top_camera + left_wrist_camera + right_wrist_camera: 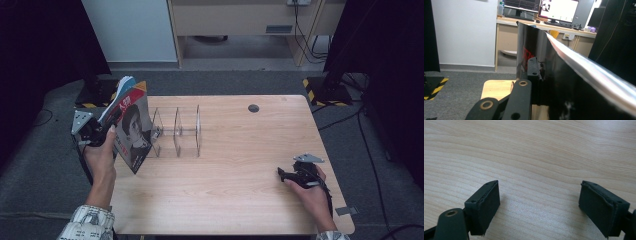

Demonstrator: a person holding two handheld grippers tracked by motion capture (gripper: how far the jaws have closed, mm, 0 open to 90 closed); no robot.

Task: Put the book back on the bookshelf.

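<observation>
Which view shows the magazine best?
High view: the magazine shows whole, cover with a portrait visible, held upright by the left gripper beside the clear divider rack. Left gripper view shows just a glossy dark close-up of it, clamped. Right gripper view shows bare table.

I had the magazine [131, 131] up off the table at the left edge, standing nearly upright and tilted, its cover (a black-and-white portrait under red lettering) facing the clear acrylic rack [176, 131] just beside it. The glossy pages [584, 72] bowed and fanned out at the top.
</observation>
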